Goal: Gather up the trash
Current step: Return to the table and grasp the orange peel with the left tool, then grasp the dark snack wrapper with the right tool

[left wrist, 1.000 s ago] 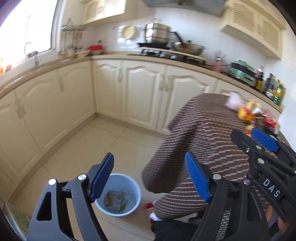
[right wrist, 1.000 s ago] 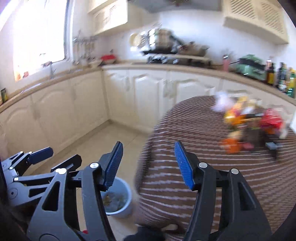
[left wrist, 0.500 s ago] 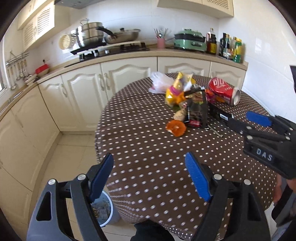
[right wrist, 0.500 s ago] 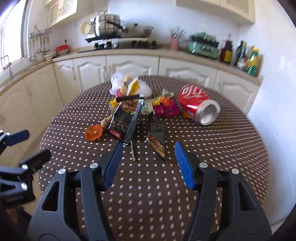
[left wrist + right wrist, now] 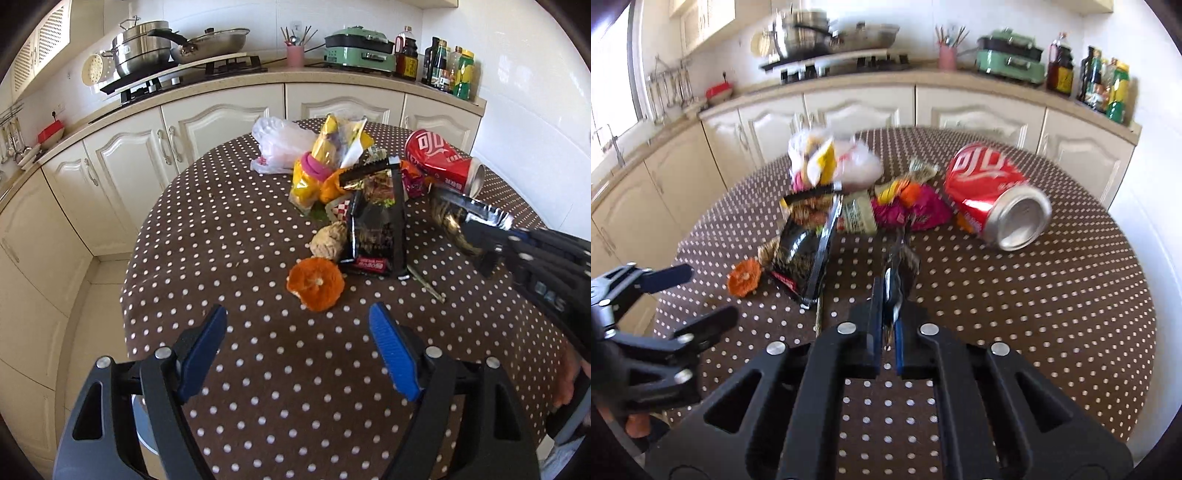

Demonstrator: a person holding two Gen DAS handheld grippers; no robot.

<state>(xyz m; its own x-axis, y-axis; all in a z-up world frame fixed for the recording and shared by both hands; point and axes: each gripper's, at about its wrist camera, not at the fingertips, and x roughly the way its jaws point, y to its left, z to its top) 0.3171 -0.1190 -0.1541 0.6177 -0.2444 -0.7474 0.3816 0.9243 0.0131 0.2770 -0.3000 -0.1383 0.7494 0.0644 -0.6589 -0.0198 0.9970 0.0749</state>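
Observation:
A pile of trash lies on the round brown dotted table (image 5: pixel 258 369): an orange peel (image 5: pixel 316 282), a black snack bag (image 5: pixel 373 236), a yellow wrapper (image 5: pixel 325 162), a white plastic bag (image 5: pixel 280 144) and a crushed red can (image 5: pixel 439 162). My left gripper (image 5: pixel 299 350) is open and empty, just short of the orange peel. My right gripper (image 5: pixel 888 291) is shut on a dark foil wrapper (image 5: pixel 903 264), which also shows in the left wrist view (image 5: pixel 454 221), and holds it above the table. The red can (image 5: pixel 997 199) lies to its right.
A kitchen counter (image 5: pixel 258 74) with a stove, pots, a green appliance and bottles (image 5: pixel 447 68) runs behind the table. White cabinets stand below it. A bin's rim (image 5: pixel 142 428) shows on the floor at the table's left edge, behind my left finger.
Both grippers swung from the floor bin up to the table and moved toward the pile. My right gripper went from open to shut on the dark wrapper.

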